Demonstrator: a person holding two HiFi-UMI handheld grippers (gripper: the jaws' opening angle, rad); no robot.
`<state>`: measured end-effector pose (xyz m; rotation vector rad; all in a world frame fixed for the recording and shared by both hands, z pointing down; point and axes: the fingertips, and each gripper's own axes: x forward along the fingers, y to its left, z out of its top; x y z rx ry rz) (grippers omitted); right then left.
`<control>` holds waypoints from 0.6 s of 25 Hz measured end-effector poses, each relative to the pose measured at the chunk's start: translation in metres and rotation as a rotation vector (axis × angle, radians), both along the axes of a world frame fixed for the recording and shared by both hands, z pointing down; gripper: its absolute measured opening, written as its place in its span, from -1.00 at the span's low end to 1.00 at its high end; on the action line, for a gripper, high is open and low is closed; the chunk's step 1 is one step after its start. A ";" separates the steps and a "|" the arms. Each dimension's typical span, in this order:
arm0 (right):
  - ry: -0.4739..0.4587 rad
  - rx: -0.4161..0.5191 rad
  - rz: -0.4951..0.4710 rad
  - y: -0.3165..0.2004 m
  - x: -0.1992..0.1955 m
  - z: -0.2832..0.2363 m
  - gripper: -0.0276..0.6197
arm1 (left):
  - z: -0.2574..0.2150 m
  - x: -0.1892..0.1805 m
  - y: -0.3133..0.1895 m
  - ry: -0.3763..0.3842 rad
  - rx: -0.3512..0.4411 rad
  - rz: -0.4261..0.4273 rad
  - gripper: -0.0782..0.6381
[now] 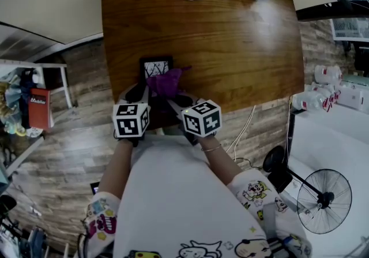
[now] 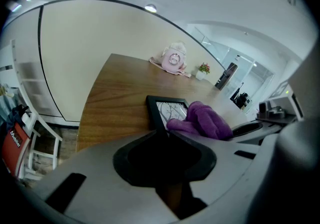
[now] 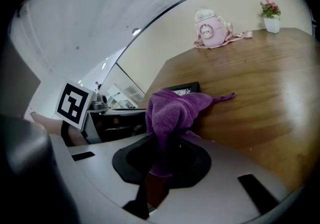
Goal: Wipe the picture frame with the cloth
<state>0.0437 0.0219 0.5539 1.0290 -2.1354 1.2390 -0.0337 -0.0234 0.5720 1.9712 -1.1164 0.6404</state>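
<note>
Wooden table [image 1: 242, 43] under me: my left gripper [image 2: 163, 131] pinches the picture frame [image 2: 167, 110] by its near edge, and my right gripper [image 3: 167, 143] clamps the cloth [image 3: 175, 110], which is bunched on the frame just ahead of the jaws. A hard wipe could twist the frame out of that pinch.

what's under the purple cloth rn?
The picture frame. Its left part shows; the cloth covers its right side, so the glass there is hidden.

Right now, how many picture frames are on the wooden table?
1: the black rectangular picture frame near the wooden table's front edge, partly under the purple cloth held by the right hand-held gripper. No others show.
</note>
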 end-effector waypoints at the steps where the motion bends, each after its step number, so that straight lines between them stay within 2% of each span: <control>1: -0.003 -0.003 0.009 0.001 0.003 0.000 -0.78 | 0.000 0.000 0.000 0.000 0.000 0.000 -0.57; 15: 0.041 -0.034 0.133 0.005 0.058 0.008 -0.78 | -0.001 0.000 0.001 -0.010 0.010 -0.001 -0.57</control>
